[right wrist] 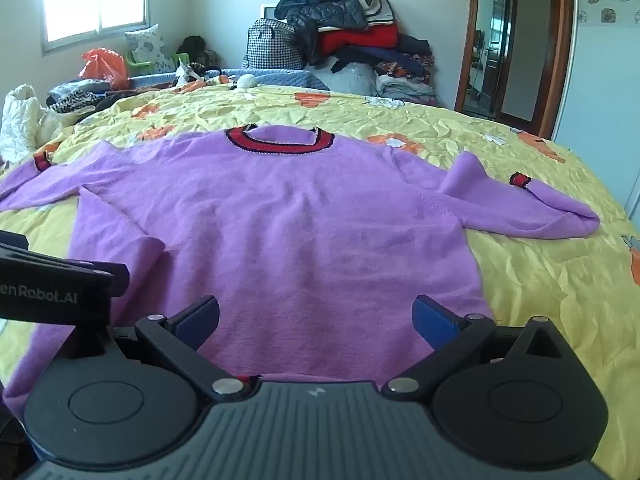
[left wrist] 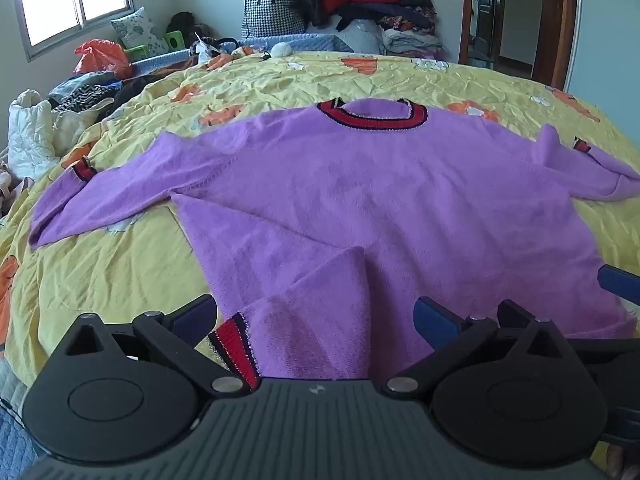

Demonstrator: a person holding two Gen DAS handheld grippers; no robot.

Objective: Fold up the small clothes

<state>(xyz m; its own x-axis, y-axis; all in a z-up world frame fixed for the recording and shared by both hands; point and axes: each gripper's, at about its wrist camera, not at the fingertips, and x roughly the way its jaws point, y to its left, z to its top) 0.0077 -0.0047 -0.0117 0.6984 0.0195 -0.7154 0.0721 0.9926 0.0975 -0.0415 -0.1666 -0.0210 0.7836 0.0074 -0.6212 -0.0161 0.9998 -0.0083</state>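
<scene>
Fuzzy purple knit sweater on crinkled yellow quilt, both grippers wide apart, empty.

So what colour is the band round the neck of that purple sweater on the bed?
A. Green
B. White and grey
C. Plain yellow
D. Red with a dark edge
D: the collar of the purple sweater is a red band with a dark border, seen in both wrist views.

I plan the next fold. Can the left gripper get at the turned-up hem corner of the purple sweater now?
Probably yes. The left gripper is open, and the turned-up hem corner of the purple sweater lies right between its fingers, with nothing over it.
</scene>
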